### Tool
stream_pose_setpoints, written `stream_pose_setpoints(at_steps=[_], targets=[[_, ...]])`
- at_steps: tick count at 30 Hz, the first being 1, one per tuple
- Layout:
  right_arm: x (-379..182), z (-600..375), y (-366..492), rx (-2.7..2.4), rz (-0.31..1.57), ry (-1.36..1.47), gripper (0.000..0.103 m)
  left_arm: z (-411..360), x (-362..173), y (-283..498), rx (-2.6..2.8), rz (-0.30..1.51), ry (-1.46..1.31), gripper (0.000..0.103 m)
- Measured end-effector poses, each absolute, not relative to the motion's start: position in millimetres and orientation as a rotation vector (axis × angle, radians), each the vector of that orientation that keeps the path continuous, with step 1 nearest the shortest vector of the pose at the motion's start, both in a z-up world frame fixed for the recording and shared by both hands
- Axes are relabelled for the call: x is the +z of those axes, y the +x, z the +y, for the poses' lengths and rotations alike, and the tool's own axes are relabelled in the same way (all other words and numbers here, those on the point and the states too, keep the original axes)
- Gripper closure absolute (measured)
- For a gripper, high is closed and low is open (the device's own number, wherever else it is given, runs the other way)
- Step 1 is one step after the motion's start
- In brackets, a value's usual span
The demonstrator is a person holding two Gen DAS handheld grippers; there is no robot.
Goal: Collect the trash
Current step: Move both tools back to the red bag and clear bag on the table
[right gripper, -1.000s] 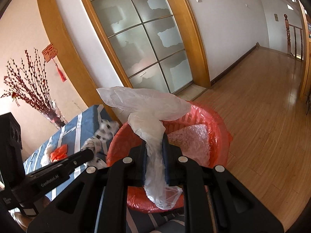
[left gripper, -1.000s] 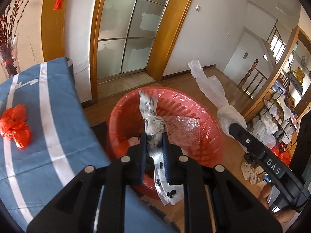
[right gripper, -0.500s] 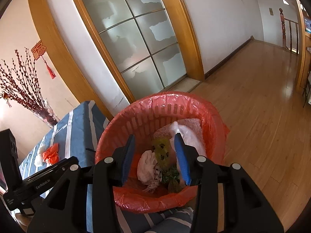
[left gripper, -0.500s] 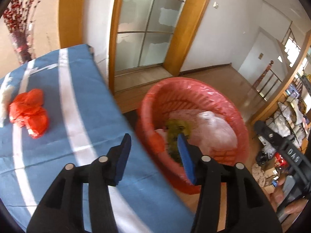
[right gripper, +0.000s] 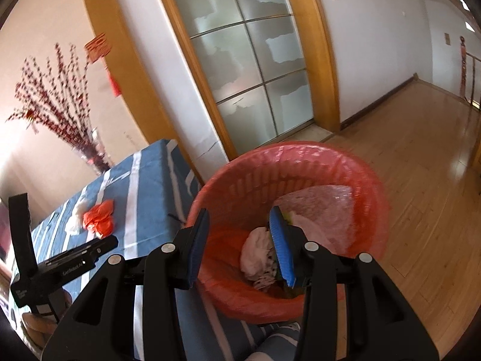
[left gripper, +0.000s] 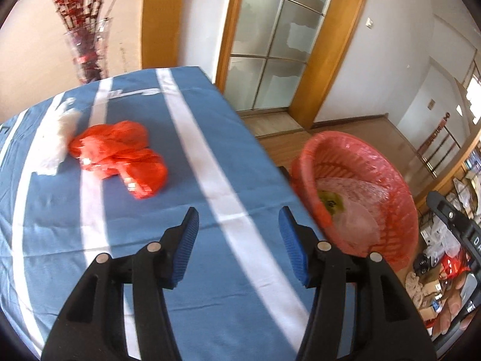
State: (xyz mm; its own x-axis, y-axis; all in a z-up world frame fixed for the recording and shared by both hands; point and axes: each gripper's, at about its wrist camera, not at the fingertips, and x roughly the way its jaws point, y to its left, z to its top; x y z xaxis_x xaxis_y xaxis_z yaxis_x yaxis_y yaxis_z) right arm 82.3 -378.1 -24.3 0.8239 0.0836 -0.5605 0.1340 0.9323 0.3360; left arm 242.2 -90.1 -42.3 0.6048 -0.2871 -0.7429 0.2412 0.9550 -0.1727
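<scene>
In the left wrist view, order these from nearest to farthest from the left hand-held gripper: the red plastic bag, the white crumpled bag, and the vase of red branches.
From the left hand-held gripper, open and empty:
1. red plastic bag, ahead and to the left on the blue cloth.
2. white crumpled bag, further left, beside the red one.
3. vase of red branches, past the table's far edge by the wall.

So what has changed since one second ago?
Both tools let go: the left tool dropped its spotted bag and the right tool its clear bag into the red bin, their jaws just opened and empty. The left one swung from the bin to over the blue cloth. The orange bag and white wad stayed put.
</scene>
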Motion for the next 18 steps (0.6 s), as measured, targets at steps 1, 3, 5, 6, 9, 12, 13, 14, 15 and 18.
stream_pose_setpoints(at_steps=[1,3,5,6,9,12,13,14,15,18], targets=[[-25,-373,84,-0.017,0.61,0.369,0.06,-82,-42,243,-0.29,0.865,-0.061,0.048],[-24,-365,86,-0.001,0.616,0.359,0.06,-70,-39,244,-0.265,0.856,-0.06,0.048],[-25,-354,89,0.022,0.624,0.347,0.06,-51,-36,251,-0.221,0.842,-0.053,0.046],[-25,-350,91,0.03,0.626,0.342,0.06,-40,-34,256,-0.193,0.835,-0.053,0.045],[-25,-333,97,0.06,0.637,0.329,0.06,-1,-29,275,-0.081,0.808,-0.058,0.042],[-27,-318,104,0.091,0.652,0.313,0.06,36,-28,300,0.03,0.802,-0.069,0.041],[-28,-310,108,0.105,0.66,0.303,0.06,46,-27,308,0.053,0.804,-0.074,0.041],[-28,-306,110,0.114,0.664,0.297,0.06,56,-28,318,0.081,0.808,-0.081,0.041],[-29,-300,113,0.124,0.67,0.29,0.06,65,-29,328,0.103,0.812,-0.084,0.041],[-31,-281,122,0.158,0.688,0.266,0.06,79,-31,350,0.141,0.821,-0.075,0.039]])
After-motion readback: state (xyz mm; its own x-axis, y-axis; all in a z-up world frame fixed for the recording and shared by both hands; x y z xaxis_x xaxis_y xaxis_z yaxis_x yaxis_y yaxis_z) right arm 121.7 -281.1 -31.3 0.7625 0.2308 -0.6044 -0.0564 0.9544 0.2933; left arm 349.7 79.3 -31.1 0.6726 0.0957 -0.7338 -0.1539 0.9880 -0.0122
